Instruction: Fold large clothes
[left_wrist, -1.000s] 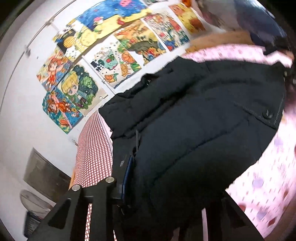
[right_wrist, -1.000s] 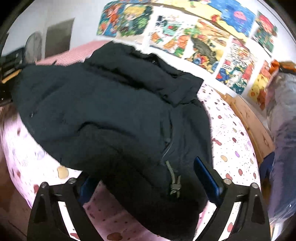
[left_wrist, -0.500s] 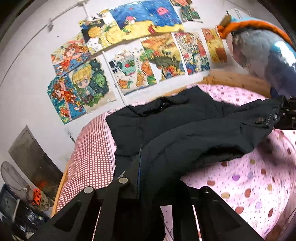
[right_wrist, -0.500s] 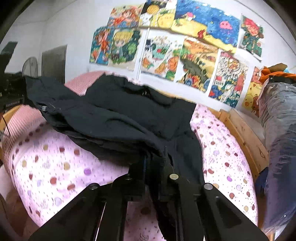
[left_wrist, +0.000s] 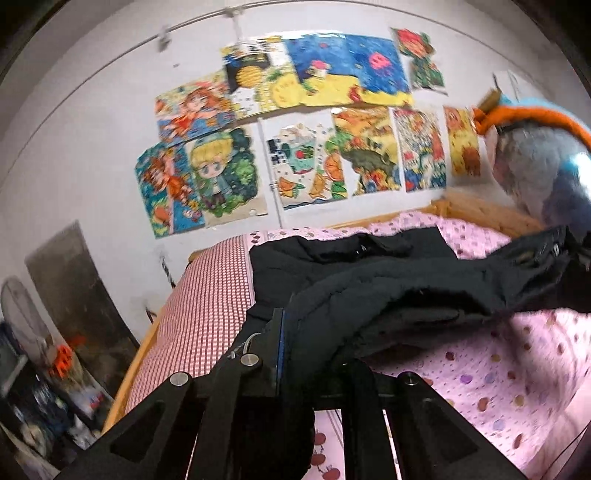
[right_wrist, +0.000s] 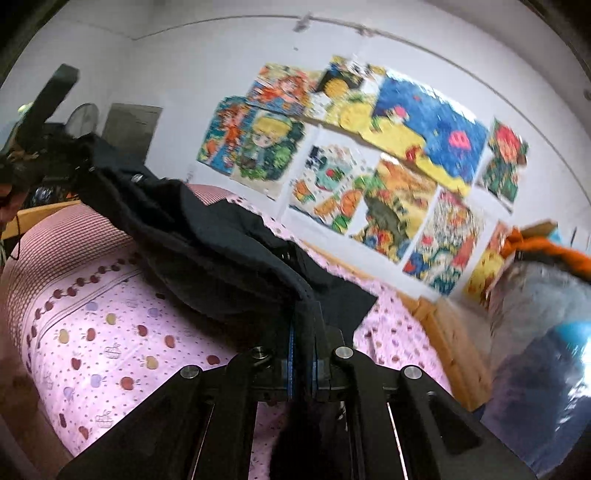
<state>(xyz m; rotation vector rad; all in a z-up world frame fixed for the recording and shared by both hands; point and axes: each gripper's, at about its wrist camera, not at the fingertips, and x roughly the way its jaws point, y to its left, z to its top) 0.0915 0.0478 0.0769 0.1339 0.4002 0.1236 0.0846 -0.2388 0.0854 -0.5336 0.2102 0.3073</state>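
White wall, plastered with bright children's paintings (left_wrist: 306, 147), fills the back of both views, and below it lies the bed with its pink spotted sheet (right_wrist: 110, 332) and a red-checked cover (left_wrist: 207, 306) at one end. And here is the change: a second ago the big black padded jacket (left_wrist: 369, 280) was spread flat over the mattress, the right claw (right_wrist: 301, 332) gaping wide around its hem. Now both claws are clenched on cloth and the near edge is up off the bed! The left claw (left_wrist: 282, 339) pinches one corner of the hem, the right claw grasps the other, and the fabric hangs stretched between them, sagging in the middle, while the collar end stays down on the sheet near the wall.

What does that mean? By my reading the first fold is under way: the hem looks ready to be carried over towards the collar, halving the jacket lengthwise.

Room to move, then. Ahead there is open sheet on both sides of the garment, and plenty of bare pink in the right wrist view beneath the lifted hem. Watch the edges, though: the wooden bed frame (right_wrist: 443, 332) runs close along the right, with a bulky grey-blue bundle topped in orange (right_wrist: 546, 295) just beyond it, and the wall sits right behind the collar. Off the left end, clutter near the floor (left_wrist: 44, 387) leaves little slack there.
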